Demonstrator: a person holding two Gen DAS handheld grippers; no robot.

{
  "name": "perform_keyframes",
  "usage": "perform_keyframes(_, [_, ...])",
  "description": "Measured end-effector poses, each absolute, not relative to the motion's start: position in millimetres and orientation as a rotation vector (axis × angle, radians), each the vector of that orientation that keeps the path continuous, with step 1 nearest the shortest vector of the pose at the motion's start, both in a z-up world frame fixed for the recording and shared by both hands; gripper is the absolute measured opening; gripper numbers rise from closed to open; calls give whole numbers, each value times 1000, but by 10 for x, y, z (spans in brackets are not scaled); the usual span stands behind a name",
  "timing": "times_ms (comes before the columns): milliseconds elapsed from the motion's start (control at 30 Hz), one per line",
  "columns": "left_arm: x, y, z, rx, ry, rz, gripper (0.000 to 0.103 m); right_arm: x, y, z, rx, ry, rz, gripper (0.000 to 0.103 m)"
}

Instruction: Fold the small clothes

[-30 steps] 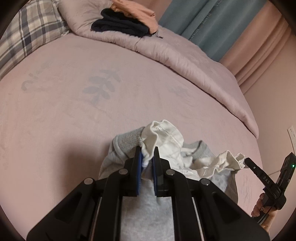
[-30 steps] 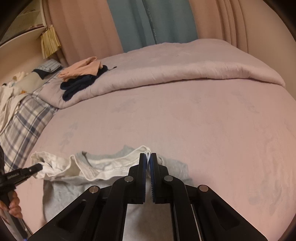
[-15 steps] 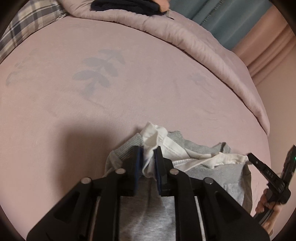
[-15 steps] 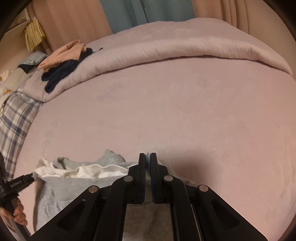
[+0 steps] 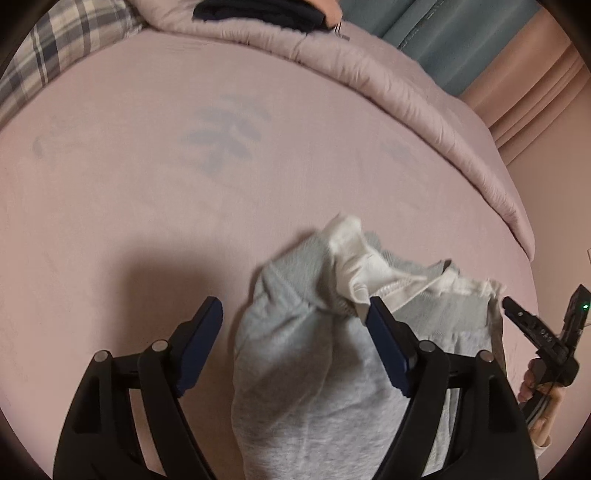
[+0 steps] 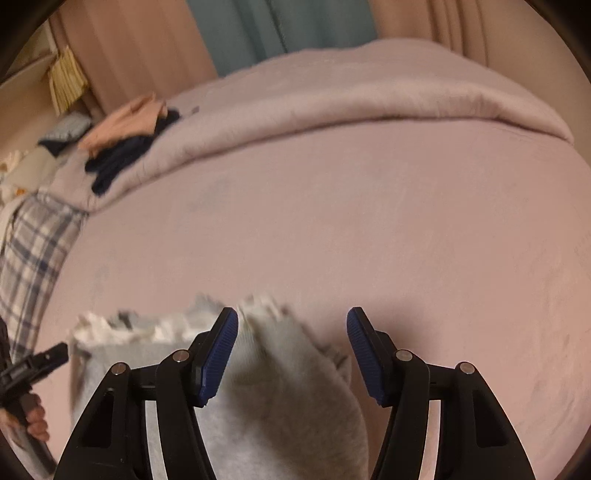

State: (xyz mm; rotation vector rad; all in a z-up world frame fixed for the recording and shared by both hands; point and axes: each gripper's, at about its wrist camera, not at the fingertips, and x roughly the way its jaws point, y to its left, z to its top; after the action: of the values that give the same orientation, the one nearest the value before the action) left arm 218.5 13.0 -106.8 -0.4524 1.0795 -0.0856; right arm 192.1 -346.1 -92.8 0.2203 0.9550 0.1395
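- Risk: the grey garment (image 5: 314, 373) is bunched, its white trim (image 5: 354, 254) crumpled at the top edge, so as both sets of jaws open the fold may sag or spring apart.
- The left gripper (image 5: 295, 314) is opening wide and grips nothing; cloth lies between its fingers, trim at 1 o'clock.
- The right gripper (image 6: 291, 325) is also opening, empty, with cloth between its fingers toward 9 o'clock.
- The garment lies on the pink bed (image 5: 184, 221).

At the top of the frame we see a rolled pink duvet (image 6: 332, 107) with dark clothes (image 6: 122, 162) on it, teal curtain (image 6: 258, 33) behind, plaid pillow (image 6: 33, 243) at left.
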Motion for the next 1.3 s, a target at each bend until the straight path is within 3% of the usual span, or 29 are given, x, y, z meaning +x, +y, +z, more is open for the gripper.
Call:
perform_keyframes(167, [2108, 120, -996, -449, 1064, -78, 79, 1918, -3306, -1164, 181, 1005, 145, 59])
perform_keyframes(333, [2007, 148, -735, -437, 1004, -87, 83, 1930, -3313, -1172, 156, 989, 82, 29])
perform_keyframes(467, [1933, 189, -604, -459, 961, -102, 85, 1899, -3391, -1097, 216, 957, 93, 20])
perform_keyframes(667, [1930, 83, -769, -390, 1018, -57, 85, 1847, -3376, -920, 233, 890, 75, 18])
perform_keyframes(967, [1889, -30, -1316, -346, 1180, -14, 85, 2035, -3303, -1325, 166, 1017, -12, 18])
perform_keyframes(1300, [1871, -51, -1413, -348, 1162, -34, 93, 2073, -3344, -1364, 175, 1028, -15, 22])
